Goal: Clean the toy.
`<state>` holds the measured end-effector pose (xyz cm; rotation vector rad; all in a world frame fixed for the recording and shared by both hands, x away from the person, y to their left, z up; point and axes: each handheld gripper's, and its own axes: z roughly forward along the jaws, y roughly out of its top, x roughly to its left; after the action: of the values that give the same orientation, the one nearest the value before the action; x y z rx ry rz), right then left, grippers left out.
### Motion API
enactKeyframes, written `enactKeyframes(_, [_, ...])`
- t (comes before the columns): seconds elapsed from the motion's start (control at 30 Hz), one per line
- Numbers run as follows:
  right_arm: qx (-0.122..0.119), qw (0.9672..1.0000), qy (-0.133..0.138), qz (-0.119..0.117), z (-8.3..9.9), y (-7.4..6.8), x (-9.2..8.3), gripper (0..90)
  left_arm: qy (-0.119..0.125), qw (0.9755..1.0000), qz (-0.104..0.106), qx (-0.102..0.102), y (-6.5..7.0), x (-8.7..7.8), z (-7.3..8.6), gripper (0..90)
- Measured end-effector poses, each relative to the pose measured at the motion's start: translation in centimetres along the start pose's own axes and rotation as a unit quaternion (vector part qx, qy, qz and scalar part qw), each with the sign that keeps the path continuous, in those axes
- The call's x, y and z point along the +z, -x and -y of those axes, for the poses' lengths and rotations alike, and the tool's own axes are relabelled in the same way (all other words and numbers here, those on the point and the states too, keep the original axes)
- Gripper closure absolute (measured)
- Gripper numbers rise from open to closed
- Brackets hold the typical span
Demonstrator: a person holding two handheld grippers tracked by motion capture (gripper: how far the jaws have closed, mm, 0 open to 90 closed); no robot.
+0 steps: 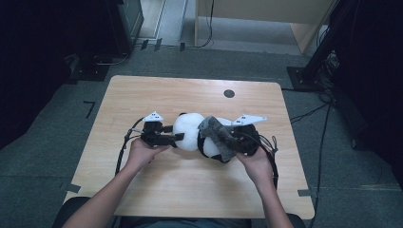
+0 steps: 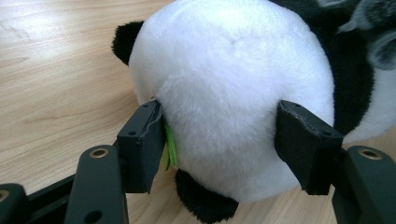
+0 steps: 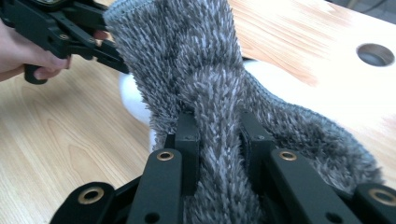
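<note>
Plush panda (image 1: pixel 190 132): lying mid-bench (image 1: pixel 190 190), white head clamped on both sides by the left claw (image 2: pixel 219 140). Grey fuzzy cloth (image 3: pixel 205 84): pinched in the right claw (image 3: pixel 218 140) (jaws pressed into the pile), draped over the panda's body.

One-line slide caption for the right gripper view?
Right gripper pinching a fuzzy grey cloth above the wooden table.
</note>
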<state>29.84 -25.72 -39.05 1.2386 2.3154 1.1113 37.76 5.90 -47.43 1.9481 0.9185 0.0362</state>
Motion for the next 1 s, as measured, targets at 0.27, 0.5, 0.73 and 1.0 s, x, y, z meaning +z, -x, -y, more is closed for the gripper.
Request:
enactKeyframes(0.27, [0.028,0.9995,0.002,0.015,0.9,1.4,-1.2,74.8,0.006,1.0000,0.003,-0.004,-0.1,0.1,0.1,35.4])
enactKeyframes(0.5, [0.013,0.9996,0.025,0.009,-1.0,0.3,-1.7,75.2,0.006,1.0000,0.003,-0.004,-0.1,0.0,0.1,35.1])
enactKeyframes(0.73, [-0.016,0.9993,0.032,-0.013,-4.1,-1.2,0.3,75.2,0.008,1.0000,0.003,-0.003,0.0,0.0,0.2,34.8])
enactKeyframes(1.0, [-0.035,0.9982,0.013,-0.048,-6.3,-3.0,5.4,75.3,0.009,1.0000,-0.001,0.002,0.1,0.1,0.1,34.6])
